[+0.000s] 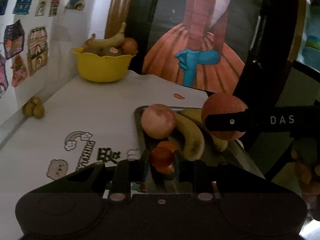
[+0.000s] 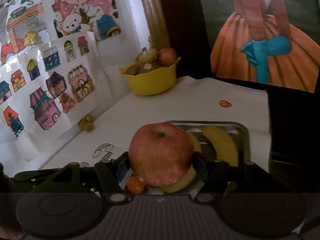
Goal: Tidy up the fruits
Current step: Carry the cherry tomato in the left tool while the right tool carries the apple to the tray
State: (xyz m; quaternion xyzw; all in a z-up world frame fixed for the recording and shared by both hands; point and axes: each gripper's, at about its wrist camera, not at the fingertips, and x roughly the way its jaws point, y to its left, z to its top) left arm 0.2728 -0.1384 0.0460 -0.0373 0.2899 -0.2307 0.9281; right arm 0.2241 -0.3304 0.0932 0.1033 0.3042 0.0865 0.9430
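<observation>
My left gripper point(image 1: 161, 160) is shut on a small orange tangerine point(image 1: 162, 157) just above the near end of a metal tray point(image 1: 140, 132). The tray holds a red apple point(image 1: 158, 121), bananas point(image 1: 190, 134) and another tangerine point(image 1: 167, 144). My right gripper point(image 2: 161, 165) is shut on a second red apple point(image 2: 161, 154) above the same tray point(image 2: 243, 138); it shows in the left wrist view point(image 1: 224, 118) with its finger across the apple. Bananas point(image 2: 222, 146) and a tangerine point(image 2: 136, 184) lie below it.
A yellow bowl point(image 1: 103, 67) with bananas, kiwis and an orange stands at the table's back corner, also in the right wrist view point(image 2: 152, 80). A cluster of small brown fruits point(image 1: 35, 108) lies by the left wall. A large framed picture point(image 1: 200, 40) leans behind the table.
</observation>
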